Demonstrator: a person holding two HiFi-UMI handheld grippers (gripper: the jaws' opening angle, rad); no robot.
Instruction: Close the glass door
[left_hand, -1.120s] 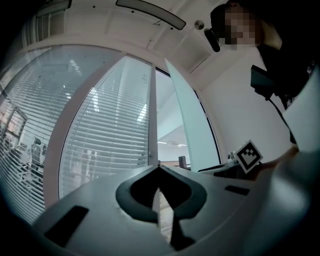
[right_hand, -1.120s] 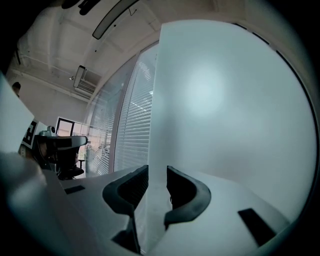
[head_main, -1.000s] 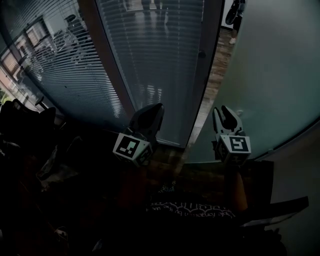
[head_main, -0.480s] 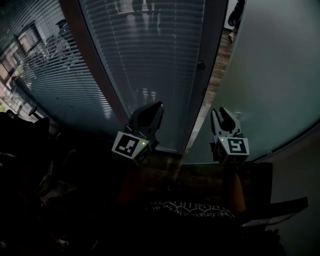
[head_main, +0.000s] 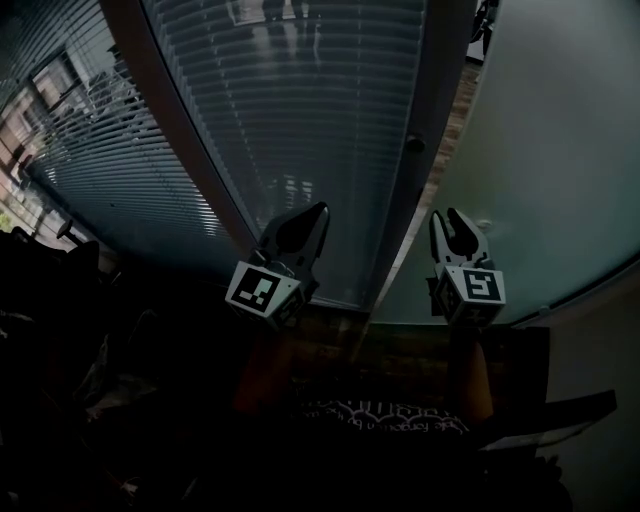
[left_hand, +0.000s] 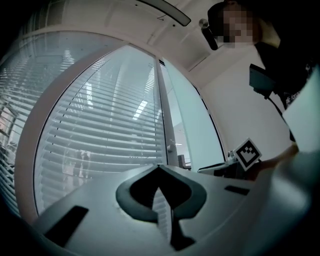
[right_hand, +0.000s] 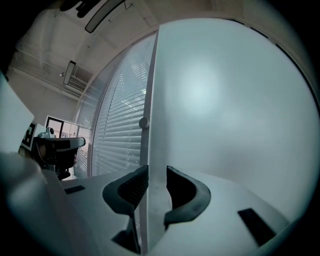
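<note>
The glass door (head_main: 300, 100) has slatted blinds behind it and a dark frame with a small round knob (head_main: 415, 143). A thin strip of wooden floor (head_main: 455, 115) shows between that frame and a frosted panel (head_main: 560, 150). My left gripper (head_main: 318, 210) is held in front of the door's lower part, shut and holding nothing. My right gripper (head_main: 450, 218) is open, up by the frosted panel's edge. In the right gripper view, the panel's edge (right_hand: 151, 100) runs through the gap of the gripper (right_hand: 157, 170); contact cannot be told. The left gripper view looks past the gripper (left_hand: 159, 167) at the door (left_hand: 100, 130) and knob (left_hand: 171, 146).
Dark chairs and clutter (head_main: 50, 260) stand at the left by a second blind-covered pane (head_main: 90, 130). The person's patterned clothing (head_main: 380, 415) fills the bottom. A dark ledge (head_main: 550, 420) lies at the lower right. The right gripper's marker cube (left_hand: 248, 152) shows in the left gripper view.
The view has shifted left and the floor strip beside the door frame looks narrower. Both grippers keep about the same pose, the right one slightly further right.
</note>
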